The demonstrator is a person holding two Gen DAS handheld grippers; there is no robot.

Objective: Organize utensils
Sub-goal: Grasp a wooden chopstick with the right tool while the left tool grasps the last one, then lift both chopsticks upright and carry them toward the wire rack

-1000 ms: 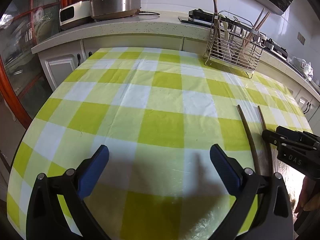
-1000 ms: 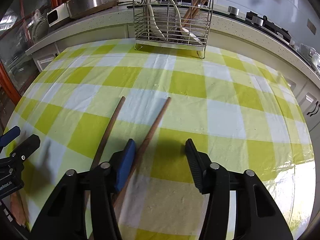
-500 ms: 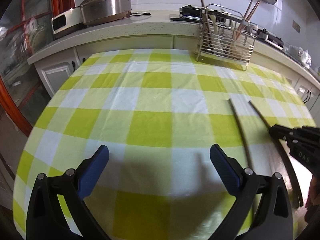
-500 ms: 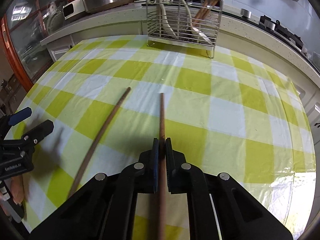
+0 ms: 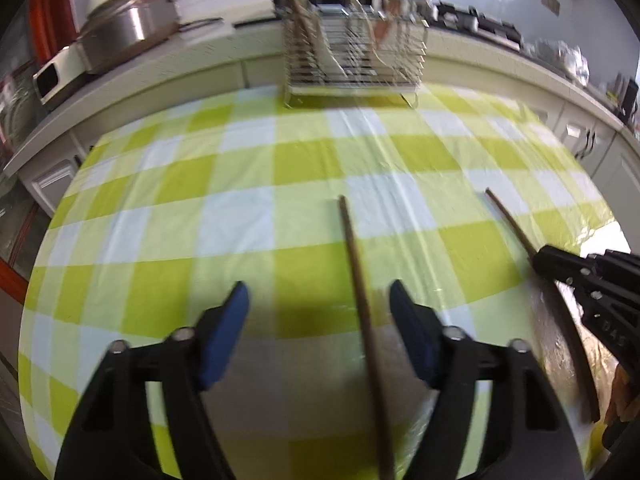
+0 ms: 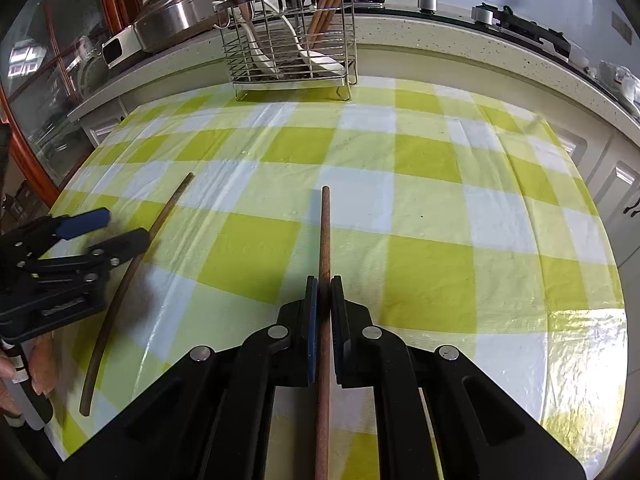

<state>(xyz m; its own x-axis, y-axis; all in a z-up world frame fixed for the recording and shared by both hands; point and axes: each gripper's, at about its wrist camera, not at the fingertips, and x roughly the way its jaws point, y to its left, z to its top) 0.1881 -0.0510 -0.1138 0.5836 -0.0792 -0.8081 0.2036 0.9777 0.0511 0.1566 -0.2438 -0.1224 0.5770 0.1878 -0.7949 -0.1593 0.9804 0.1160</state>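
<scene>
Two dark wooden chopsticks are on the yellow checked tablecloth (image 5: 168, 264). One chopstick (image 5: 357, 276) lies between the fingers of my left gripper (image 5: 318, 300), nearer the right finger. The jaws are closing and the pads are not pressing on it. My right gripper (image 6: 324, 280) is shut on the other chopstick (image 6: 325, 232), which points straight ahead toward the wire utensil rack (image 6: 292, 48). In the right wrist view the left gripper (image 6: 124, 226) sits over the first chopstick (image 6: 132, 268). In the left wrist view the right gripper (image 5: 538, 254) grips its chopstick (image 5: 514, 226) at the right edge.
The wire rack (image 5: 352, 56) stands at the table's far edge with chopsticks and white spoons in it. Behind it runs a counter with a steel cooker (image 6: 176, 12) at the left and a stove (image 6: 520, 28) at the right. A hand (image 6: 16, 376) shows at the lower left.
My left gripper slid right until a chopstick lay between its fingers, and its jaws narrowed. My right gripper shut on the other chopstick and swung it to point at the rack.
</scene>
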